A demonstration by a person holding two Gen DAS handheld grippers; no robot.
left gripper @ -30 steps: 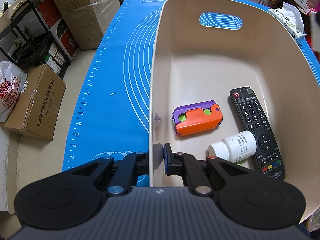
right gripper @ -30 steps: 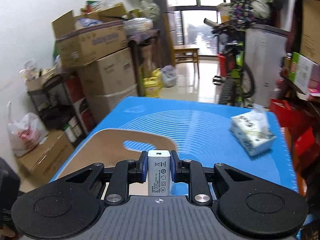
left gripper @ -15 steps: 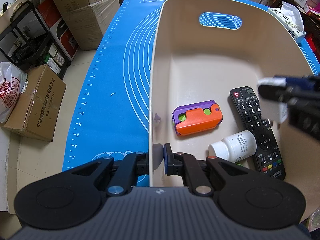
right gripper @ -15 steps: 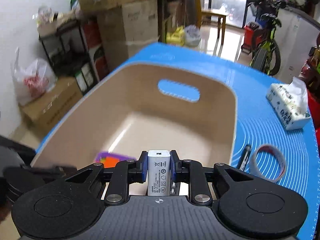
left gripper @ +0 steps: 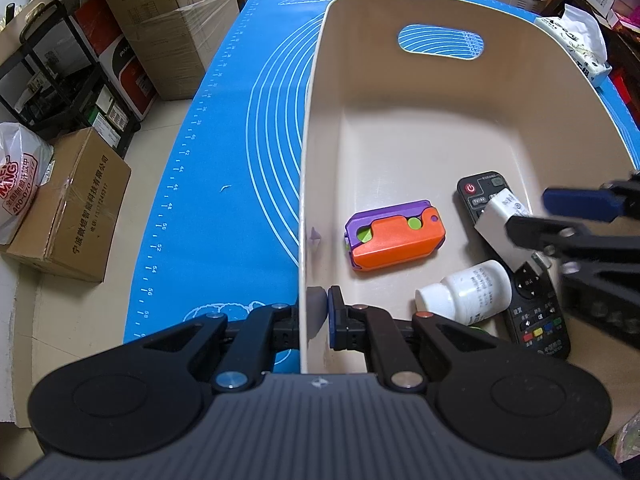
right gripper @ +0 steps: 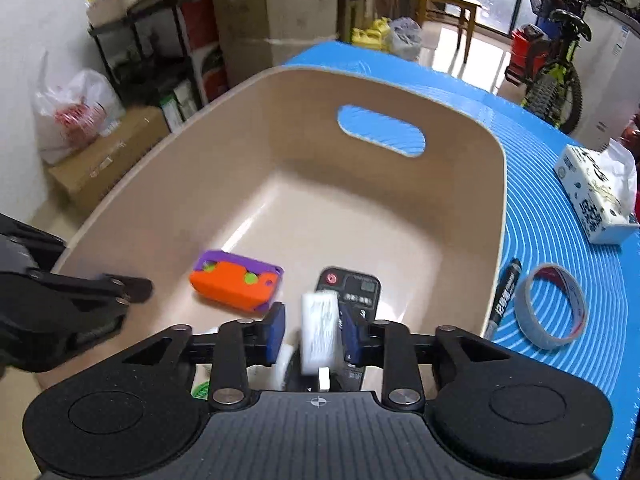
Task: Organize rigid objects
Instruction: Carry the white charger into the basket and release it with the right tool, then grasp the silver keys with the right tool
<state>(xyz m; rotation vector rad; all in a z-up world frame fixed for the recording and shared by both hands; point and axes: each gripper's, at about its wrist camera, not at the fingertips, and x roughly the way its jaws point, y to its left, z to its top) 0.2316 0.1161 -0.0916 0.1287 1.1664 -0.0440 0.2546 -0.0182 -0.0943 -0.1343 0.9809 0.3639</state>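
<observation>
A beige bin [left gripper: 400, 120] stands on the blue mat [left gripper: 240, 140]. My left gripper [left gripper: 316, 312] is shut on the bin's near left wall. Inside lie an orange and purple toy [left gripper: 394, 234], a black remote [left gripper: 536, 316] and a white bottle [left gripper: 466, 294]. My right gripper [right gripper: 314, 334] is open above the remote [right gripper: 352, 286], inside the bin. The white charger [right gripper: 318, 334] is loose between its spread fingers, blurred and tilted. The charger also shows in the left wrist view [left gripper: 500, 224] above the remote.
A tissue pack [right gripper: 596, 196], a tape roll [right gripper: 550, 306] and a black marker [right gripper: 504, 294] lie on the mat right of the bin. Cardboard boxes [left gripper: 68, 208], a shelf and a bicycle [right gripper: 552, 60] stand around the table.
My right gripper moved down into the bin and its fingers opened, so the charger is no longer clamped. The left gripper has stayed on the bin wall.
</observation>
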